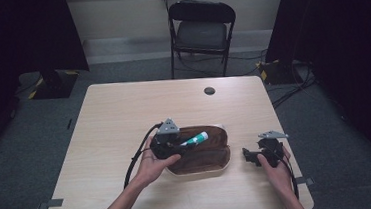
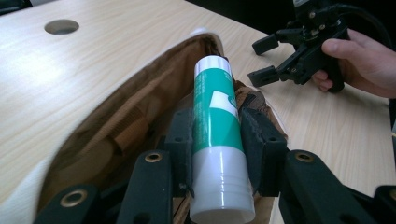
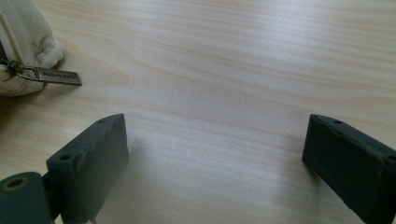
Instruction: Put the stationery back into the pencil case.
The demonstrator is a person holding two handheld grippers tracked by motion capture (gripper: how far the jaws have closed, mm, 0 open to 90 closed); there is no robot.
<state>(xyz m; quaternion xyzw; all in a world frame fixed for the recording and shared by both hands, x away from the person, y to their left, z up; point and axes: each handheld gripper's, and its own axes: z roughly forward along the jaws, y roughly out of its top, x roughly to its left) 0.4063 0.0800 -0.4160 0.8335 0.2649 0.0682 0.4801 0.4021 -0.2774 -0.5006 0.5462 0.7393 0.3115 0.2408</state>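
Observation:
A green and white tube (image 2: 215, 135) is clamped between the pads of my left gripper (image 2: 217, 149), shut on it. In the high view the tube (image 1: 196, 139) hangs over the open cream pouch (image 1: 199, 171) with its brown lining (image 2: 140, 116). My left gripper (image 1: 179, 144) sits at the pouch's left end. Off to the pouch's right, my right gripper (image 1: 247, 156) rests low over the table, open, with bare wood between its pads (image 3: 93, 163). The pouch's zip pull (image 3: 56, 75) lies at the upper left in the right gripper view.
The wooden table (image 1: 114, 115) has a round cable hole (image 1: 209, 90) near its far edge. A black folding chair (image 1: 202, 30) stands behind the table. A cable (image 1: 133, 161) trails from my left gripper toward the front edge.

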